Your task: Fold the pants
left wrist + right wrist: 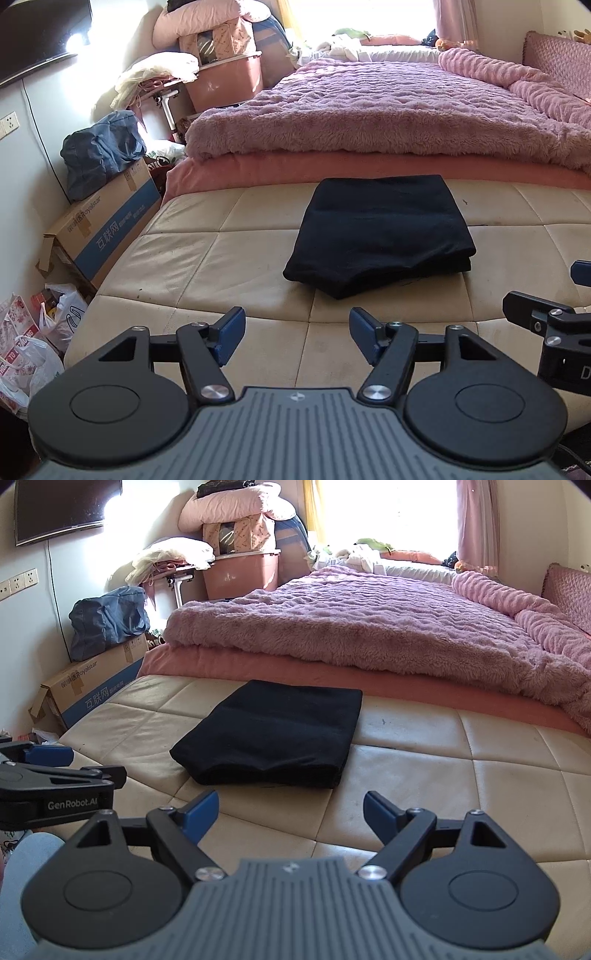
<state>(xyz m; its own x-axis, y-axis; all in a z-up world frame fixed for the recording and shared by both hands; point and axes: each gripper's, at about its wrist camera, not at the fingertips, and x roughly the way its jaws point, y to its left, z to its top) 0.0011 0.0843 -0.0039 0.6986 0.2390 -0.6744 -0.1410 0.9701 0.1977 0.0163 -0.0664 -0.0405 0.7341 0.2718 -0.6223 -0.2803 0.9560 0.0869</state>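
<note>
The black pants (380,234) lie folded into a compact rectangle on the cream quilted bench (207,266). They also show in the right wrist view (273,734). My left gripper (297,334) is open and empty, held back from the near edge of the pants. My right gripper (290,814) is open and empty, also short of the pants' near edge. The right gripper shows at the right edge of the left wrist view (546,317), and the left gripper at the left edge of the right wrist view (55,775).
Behind the bench (424,775) is a bed with a fluffy pink blanket (369,110). On the left stand a cardboard box (107,232), a blue bag (99,151), plastic bags (33,332) and stacked bedding on a pink bin (240,572).
</note>
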